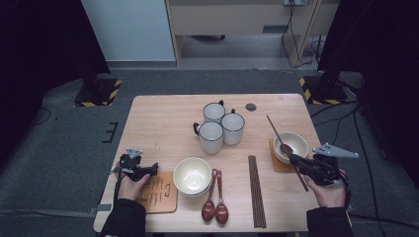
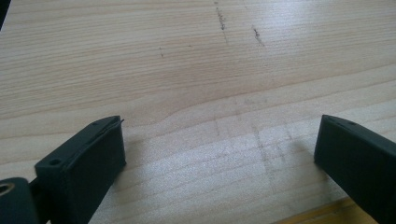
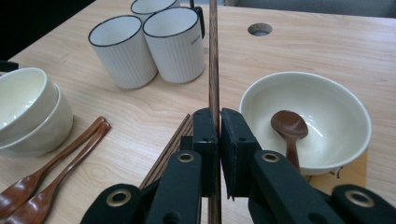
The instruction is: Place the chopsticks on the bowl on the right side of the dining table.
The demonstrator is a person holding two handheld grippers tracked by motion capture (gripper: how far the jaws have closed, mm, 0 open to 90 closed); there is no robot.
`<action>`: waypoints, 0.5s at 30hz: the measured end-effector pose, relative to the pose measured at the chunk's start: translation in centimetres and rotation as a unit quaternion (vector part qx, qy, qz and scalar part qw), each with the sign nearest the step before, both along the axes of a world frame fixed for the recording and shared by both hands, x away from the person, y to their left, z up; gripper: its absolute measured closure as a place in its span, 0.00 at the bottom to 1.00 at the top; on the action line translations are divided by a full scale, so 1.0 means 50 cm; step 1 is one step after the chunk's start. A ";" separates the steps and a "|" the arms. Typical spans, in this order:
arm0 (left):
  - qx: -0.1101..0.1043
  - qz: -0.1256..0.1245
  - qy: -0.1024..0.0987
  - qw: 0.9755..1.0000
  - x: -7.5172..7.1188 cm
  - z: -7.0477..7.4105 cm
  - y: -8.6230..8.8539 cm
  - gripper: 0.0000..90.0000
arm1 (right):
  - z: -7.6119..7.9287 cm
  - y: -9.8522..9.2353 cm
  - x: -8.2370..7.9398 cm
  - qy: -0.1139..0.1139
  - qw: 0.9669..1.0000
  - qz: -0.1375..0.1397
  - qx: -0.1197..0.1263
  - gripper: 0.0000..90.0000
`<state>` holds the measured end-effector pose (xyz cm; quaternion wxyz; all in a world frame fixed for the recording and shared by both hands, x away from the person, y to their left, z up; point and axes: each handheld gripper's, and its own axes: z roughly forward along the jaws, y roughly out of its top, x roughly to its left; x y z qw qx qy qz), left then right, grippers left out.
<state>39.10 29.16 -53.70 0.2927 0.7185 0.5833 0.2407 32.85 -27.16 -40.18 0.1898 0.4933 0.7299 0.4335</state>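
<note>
Your right gripper has its fingers closed on a single chopstick, pinching it partway along its length, so a long piece runs forward past the fingers and a shorter piece sticks out behind toward you. In the high view the chopstick slants over the bowl at the right edge of the counter, where a brown spoon already lies inside. That bowl stands on a wooden coaster.

Treat the chopstick as light, thin and stiff: it won't bend, but it is smooth and round enough to roll or pivot between flat pads. I judge the hold a bit off the middle, so the long forward end could droop or swing if you ease the pressure. A hold nearer the balance point would steady it; keep a firm squeeze, since the wood will take it.

The rest of the chopsticks lie in a tight bundle near the front edge, between the two loose spoons and the right bowl. They would be hard to separate one by one; approach from the end of the bundle.

Your left gripper rests near the front left corner beside a wooden board, its fingers spread wide with bare counter between them, holding nothing
</note>
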 end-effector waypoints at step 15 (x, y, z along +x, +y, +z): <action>0.000 0.000 0.000 1.000 0.000 0.000 0.000 0.01 | 0.022 -0.040 0.019 -0.004 1.000 -0.009 0.004 0.94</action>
